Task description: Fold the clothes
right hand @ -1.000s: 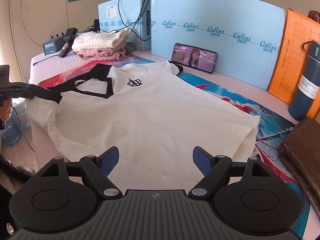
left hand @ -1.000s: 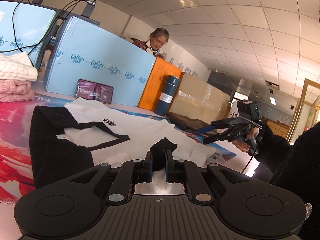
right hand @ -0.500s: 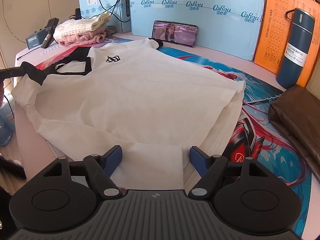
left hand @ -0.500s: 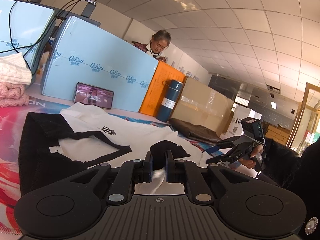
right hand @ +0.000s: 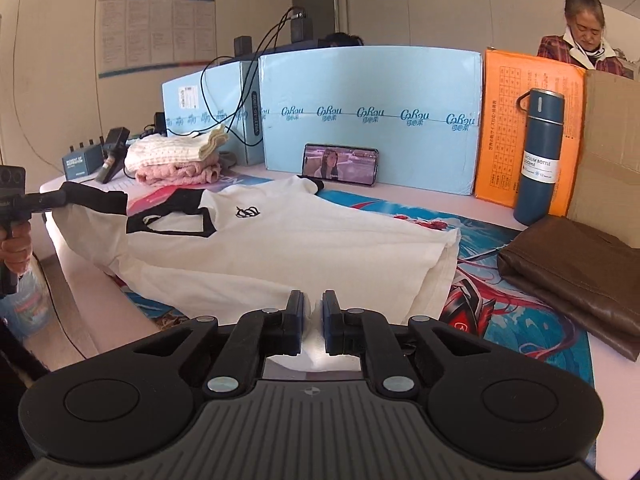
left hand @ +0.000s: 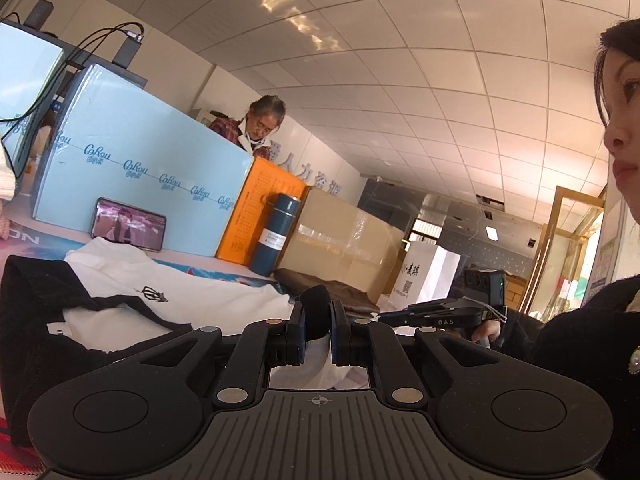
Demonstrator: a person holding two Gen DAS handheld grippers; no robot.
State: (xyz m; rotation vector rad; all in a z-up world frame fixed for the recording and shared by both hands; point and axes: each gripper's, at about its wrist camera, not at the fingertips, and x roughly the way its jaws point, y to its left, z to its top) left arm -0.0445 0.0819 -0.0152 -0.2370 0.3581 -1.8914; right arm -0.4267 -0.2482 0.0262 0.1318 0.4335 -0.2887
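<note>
**Both tools clamped on a white T-shirt spread across the worktop**

Nearest in the right wrist view, the right tool (right hand: 313,312) is closed on the white hem of the T-shirt (right hand: 304,248), with bunched cloth pinched between its pads. The T-shirt lies flat on the printed mat (right hand: 520,320) that covers the worktop (right hand: 432,196); its black-trimmed neckline and small crown logo (right hand: 246,212) face up. At the left edge, the left tool (right hand: 56,199) is clamped on the black sleeve cuff (left hand: 316,308) and holds it lifted clear of the worktop; a hand (right hand: 16,246) grips its handle. To the right of the shirt lies a folded brown garment (right hand: 576,272). Farther back stand a blue vacuum bottle (right hand: 538,156), an orange board (right hand: 504,120) and a phone (right hand: 340,164) propped against a light blue foam panel (right hand: 368,92). At far left rests a stack of folded cream and pink knitwear (right hand: 176,158). A person (right hand: 580,36) stands behind the boards.
</note>
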